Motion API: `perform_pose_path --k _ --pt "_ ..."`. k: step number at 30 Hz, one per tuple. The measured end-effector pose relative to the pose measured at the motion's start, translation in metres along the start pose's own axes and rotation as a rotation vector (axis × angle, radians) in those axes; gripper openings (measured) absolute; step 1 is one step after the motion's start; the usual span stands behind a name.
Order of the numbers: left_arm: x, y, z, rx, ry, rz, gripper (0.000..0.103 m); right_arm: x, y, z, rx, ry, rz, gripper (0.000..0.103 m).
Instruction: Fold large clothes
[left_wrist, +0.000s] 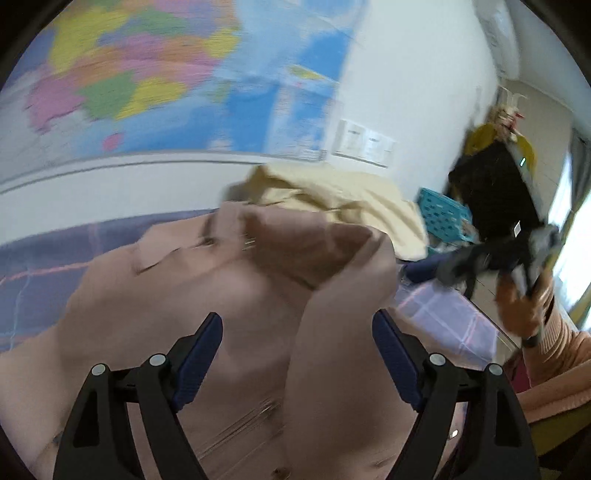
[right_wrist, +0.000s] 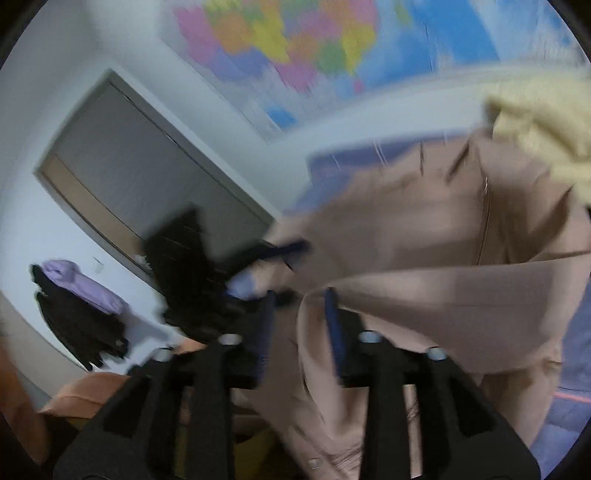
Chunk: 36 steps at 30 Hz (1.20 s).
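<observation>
Left gripper (left_wrist: 297, 343): both blue-padded fingers (left_wrist: 201, 354) spread wide, nothing pinched; a ridge of the tan garment (left_wrist: 229, 295) stands up in the gap between them, not clearly touching either pad. Pointed forward and slightly down over the cloth. Right gripper (right_wrist: 299, 325): jaws about half open, a fold of the same tan garment (right_wrist: 424, 280) draped between the pads and over the right finger (right_wrist: 334, 325); blur too heavy to say whether it is pinched. In the left wrist view the right gripper (left_wrist: 495, 254) is held up at the right, gripped by a hand (left_wrist: 517, 306) with an orange ribbed sleeve, tilted; jaw state unreadable there. In the right wrist view the left gripper (right_wrist: 273, 254) shows as a dark blurred shape at the garment's left edge.

Counts: two grippers, one tan garment, bunched and partly lifted over a purple checked bedsheet (left_wrist: 44, 273). Behind it one pale yellow garment (left_wrist: 332, 192) heaped on the bed. One teal basket (left_wrist: 439, 214) past that. One map (left_wrist: 147, 74) on the far wall, one door (right_wrist: 140, 177), purple and black clothes (right_wrist: 81, 306) hanging beside it.
</observation>
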<state>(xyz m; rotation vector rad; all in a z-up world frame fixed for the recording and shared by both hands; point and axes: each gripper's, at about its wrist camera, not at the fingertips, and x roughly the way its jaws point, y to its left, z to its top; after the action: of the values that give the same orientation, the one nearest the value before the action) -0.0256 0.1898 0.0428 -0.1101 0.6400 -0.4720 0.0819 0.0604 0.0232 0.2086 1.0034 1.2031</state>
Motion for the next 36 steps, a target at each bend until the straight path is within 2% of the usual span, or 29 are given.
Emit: perform_pose_path --k 3,5,7,9,10,12,13,14,15,16,17,18,19,20,21,22,25,26,27,29,30,31,32,33,35,36 --pt "-0.003 0.016 -0.018 -0.016 0.069 0.087 0.081 0.006 -0.014 0.0 -0.031 0.011 -0.091 0.048" --pt "0.004 0.018 -0.03 -0.017 0.129 0.094 0.081 -0.01 -0.025 0.001 -0.029 -0.036 -0.162 0.052" --pt "0.012 0.014 -0.04 -0.013 0.178 0.055 0.081 -0.033 -0.04 0.007 -0.048 -0.094 -0.308 0.055" --pt "0.023 0.005 -0.048 -0.002 0.214 -0.009 0.082 -0.051 -0.063 0.016 -0.038 -0.151 -0.51 0.066" --pt "0.027 0.001 -0.051 0.002 0.231 -0.039 0.085 -0.055 -0.075 0.02 -0.012 -0.156 -0.534 0.066" --pt "0.04 -0.008 -0.057 0.024 0.284 -0.074 0.086 -0.053 -0.106 0.028 0.068 -0.133 -0.525 0.069" --pt "0.048 -0.011 -0.059 0.036 0.308 -0.076 0.086 -0.046 -0.116 0.031 0.08 -0.109 -0.533 0.071" --pt "0.055 -0.015 -0.061 0.048 0.342 -0.076 0.085 -0.038 -0.127 0.034 0.097 -0.088 -0.555 0.078" --pt "0.061 -0.017 -0.064 0.055 0.373 -0.076 0.083 -0.028 -0.139 0.035 0.112 -0.06 -0.558 0.078" --pt "0.068 -0.019 -0.068 0.064 0.41 -0.069 0.063 -0.023 -0.143 0.034 0.121 -0.039 -0.548 0.075" --pt "0.074 -0.02 -0.069 0.07 0.438 -0.055 0.04 -0.019 -0.147 0.032 0.126 -0.024 -0.542 0.06" --pt "0.076 -0.018 -0.068 0.075 0.445 -0.033 0.031 -0.013 -0.15 0.031 0.116 -0.004 -0.537 0.038" --pt "0.072 -0.014 -0.065 0.066 0.438 -0.042 0.015 -0.017 -0.147 0.028 0.111 -0.003 -0.519 0.027" --pt "0.068 -0.009 -0.06 0.059 0.422 -0.029 0.009 -0.019 -0.146 0.028 0.108 -0.017 -0.506 0.011" --pt "0.058 -0.001 -0.048 0.064 0.374 0.029 0.004 -0.023 -0.143 0.029 0.092 -0.038 -0.523 0.009" --pt "0.049 0.008 -0.037 0.063 0.335 0.076 0.005 -0.029 -0.137 0.031 0.08 -0.063 -0.537 0.008" --pt "0.027 0.044 -0.005 0.004 0.256 0.149 0.005 -0.053 -0.131 0.036 0.088 -0.158 -0.532 0.008" --pt "0.023 0.053 0.004 0.01 0.233 0.208 0.01 -0.058 -0.132 0.037 0.092 -0.181 -0.537 0.008" --pt "0.022 0.064 0.011 0.018 0.212 0.305 0.015 -0.06 -0.135 0.037 0.099 -0.184 -0.541 0.009" --pt "0.028 0.075 0.018 0.022 0.215 0.439 0.045 -0.054 -0.144 0.035 0.123 -0.156 -0.562 0.014" --pt "0.031 0.084 0.02 0.005 0.232 0.482 0.05 -0.047 -0.148 0.036 0.134 -0.14 -0.569 0.018" --pt "0.031 0.087 0.019 -0.014 0.236 0.458 0.05 -0.044 -0.153 0.033 0.153 -0.133 -0.593 0.025" --pt "0.03 0.089 0.017 -0.022 0.238 0.42 0.052 -0.043 -0.156 0.03 0.164 -0.133 -0.609 0.042" --pt "0.031 0.088 0.015 -0.018 0.24 0.408 0.055 -0.045 -0.155 0.027 0.162 -0.145 -0.625 0.05" --pt "0.031 0.086 0.007 -0.005 0.254 0.406 0.074 -0.05 -0.144 0.023 0.134 -0.179 -0.64 0.052" --pt "0.03 0.083 0.004 -0.01 0.262 0.378 0.074 -0.052 -0.133 0.02 0.095 -0.197 -0.643 0.054"
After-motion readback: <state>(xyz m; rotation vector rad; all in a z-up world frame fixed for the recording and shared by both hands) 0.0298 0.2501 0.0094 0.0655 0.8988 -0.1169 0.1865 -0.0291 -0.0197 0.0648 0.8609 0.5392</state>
